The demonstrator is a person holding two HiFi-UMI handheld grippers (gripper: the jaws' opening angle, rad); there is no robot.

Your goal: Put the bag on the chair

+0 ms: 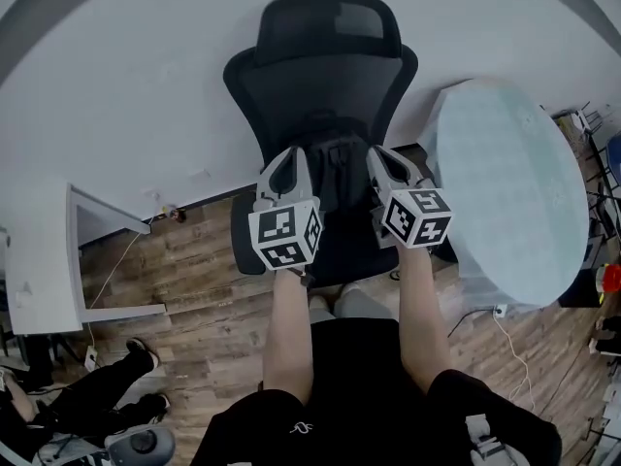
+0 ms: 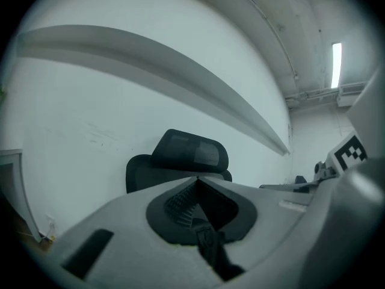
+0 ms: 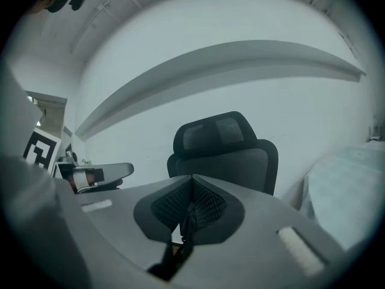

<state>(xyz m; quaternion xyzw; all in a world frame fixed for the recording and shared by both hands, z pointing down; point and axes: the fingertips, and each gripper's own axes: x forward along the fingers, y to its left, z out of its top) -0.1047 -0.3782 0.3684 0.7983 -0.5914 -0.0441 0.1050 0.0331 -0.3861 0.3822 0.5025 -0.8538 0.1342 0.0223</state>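
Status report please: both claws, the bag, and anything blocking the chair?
Left claw shut on a bag strap; right claw shut on the other strap. Black bag between them, over the chair seat. Nothing seen in the way.

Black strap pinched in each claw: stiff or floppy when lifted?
Probably floppy: the strap hangs limp from the shut left claw, likewise in the right claw. Thin and flat, so likely light; ribbed pads should limit slipping.

Round table (image 1: 514, 192) with pale frosted top, at right near the white wall (image 1: 126, 85). White desk (image 1: 39, 260), at left, on wood-plank floor (image 1: 194, 289). Near left: a second person's legs (image 1: 97, 386) in dark trousers. Far right edge: a red object (image 1: 609, 278), possibly a container.
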